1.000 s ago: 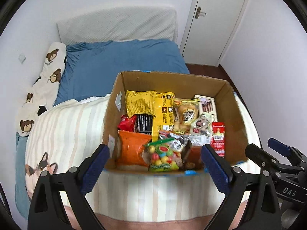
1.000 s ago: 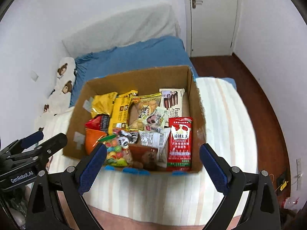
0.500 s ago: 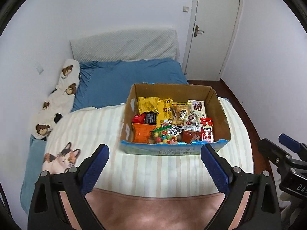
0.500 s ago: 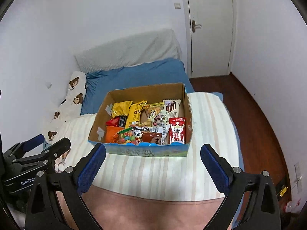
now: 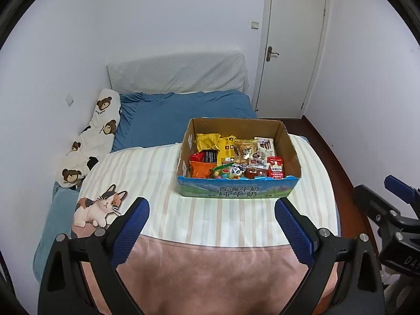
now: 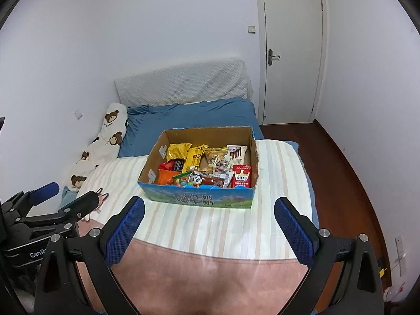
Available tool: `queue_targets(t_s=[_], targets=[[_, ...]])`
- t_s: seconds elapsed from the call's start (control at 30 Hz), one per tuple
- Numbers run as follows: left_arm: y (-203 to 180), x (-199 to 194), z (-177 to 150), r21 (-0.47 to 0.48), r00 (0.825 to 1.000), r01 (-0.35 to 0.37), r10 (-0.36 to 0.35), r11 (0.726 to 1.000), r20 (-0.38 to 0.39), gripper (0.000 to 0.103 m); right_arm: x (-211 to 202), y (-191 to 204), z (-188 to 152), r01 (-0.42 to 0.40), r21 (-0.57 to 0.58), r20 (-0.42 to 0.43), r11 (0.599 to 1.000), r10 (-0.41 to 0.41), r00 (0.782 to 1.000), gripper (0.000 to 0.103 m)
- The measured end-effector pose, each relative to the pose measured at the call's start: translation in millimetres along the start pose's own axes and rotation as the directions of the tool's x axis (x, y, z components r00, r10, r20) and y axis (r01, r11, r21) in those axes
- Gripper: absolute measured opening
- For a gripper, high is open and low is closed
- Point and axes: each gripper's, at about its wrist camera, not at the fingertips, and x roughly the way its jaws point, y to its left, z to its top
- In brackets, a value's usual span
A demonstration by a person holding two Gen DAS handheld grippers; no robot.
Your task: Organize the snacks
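An open cardboard box (image 5: 237, 191) with a blue printed front sits on the striped blanket (image 5: 162, 181) of a bed. It also shows in the right wrist view (image 6: 199, 197). It holds several snack packets, among them a yellow bag (image 5: 207, 141), an orange bag (image 5: 200, 168) and a red carton (image 5: 275, 167). My left gripper (image 5: 212, 229) is open and empty, well back from the box above the foot of the bed. My right gripper (image 6: 210, 227) is also open and empty, equally far back. Each gripper shows at the edge of the other's view.
A blue sheet (image 5: 183, 113) and grey pillow (image 5: 176, 74) lie behind the box. A bear-print pillow (image 5: 97, 128) lies along the left wall. A white door (image 5: 288, 44) and dark wood floor (image 6: 338, 168) are on the right. A cat print (image 5: 101, 207) marks the blanket.
Both grippers have pulled back and up from the box, which now looks smaller and farther away. Both stay open and empty. The snacks in the box have not moved.
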Motion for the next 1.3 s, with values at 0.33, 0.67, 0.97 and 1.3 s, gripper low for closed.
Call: queue_targets(t_s=[0.33,0.67,0.97,1.3], targets=[[-2.1,-28.5,-6.9,-0.008,0.999,-0.002,0.002,1.000,0.044,0.098,-30.0,1.9,-9.3,0.010,-0.030,0.030,0.999,-0.009,1.000,0.101],[0.7,-11.3,-2.1,-0.015,0.999,-0.039,0.040,0.999,0.033,0.098,-16.8,-0.3,-3.0,0.035,-0.025,0.042,0.999,-0.034,0.999,0.103],[6.6,30.6,8.8,-0.021,0.997,-0.069,0.069,0.997,-0.021,0.098,31.4,-12.2,7.5,0.079,0.008,0.007,0.997,-0.079,0.997,0.103],[4.0,89.3,26.5,0.004,0.993,-0.099,0.099,0.995,-0.060,0.098,89.9,-27.1,24.6,0.133,0.026,-0.018,0.991,-0.133,0.991,0.103]])
